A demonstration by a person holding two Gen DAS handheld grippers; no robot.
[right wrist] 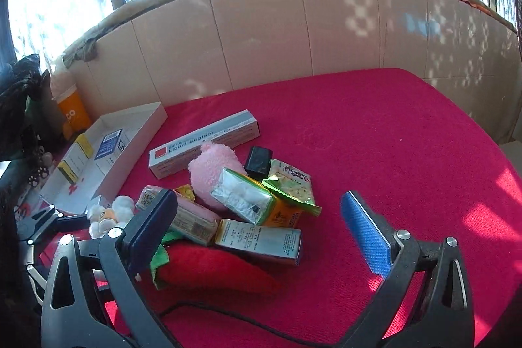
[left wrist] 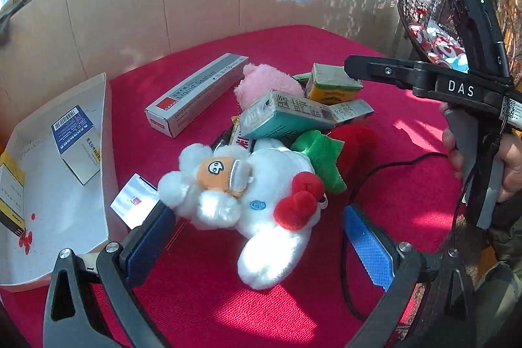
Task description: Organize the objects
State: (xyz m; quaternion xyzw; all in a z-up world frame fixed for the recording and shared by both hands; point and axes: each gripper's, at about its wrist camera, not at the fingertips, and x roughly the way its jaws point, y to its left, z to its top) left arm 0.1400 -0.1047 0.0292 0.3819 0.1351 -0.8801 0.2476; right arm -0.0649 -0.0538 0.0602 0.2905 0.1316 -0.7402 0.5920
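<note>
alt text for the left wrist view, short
The open left claw hovers over a white plush on a red cloth, beside a pile of small boxes and a sealant box. A white tray with boxes sits left; a hand holds the right claw at right.

I'm looking at a red cloth surface (right wrist: pixel 375 132). Lying on it: a white tray (left wrist: pixel 104 152) at my left, a long Liquid Sealant box (left wrist: pixel 195 93), a white plush (left wrist: pixel 270 201), a red plush (right wrist: pixel 215 269), a black cable (left wrist: pixel 345 250), and small boxes piling mid-surface.
</note>
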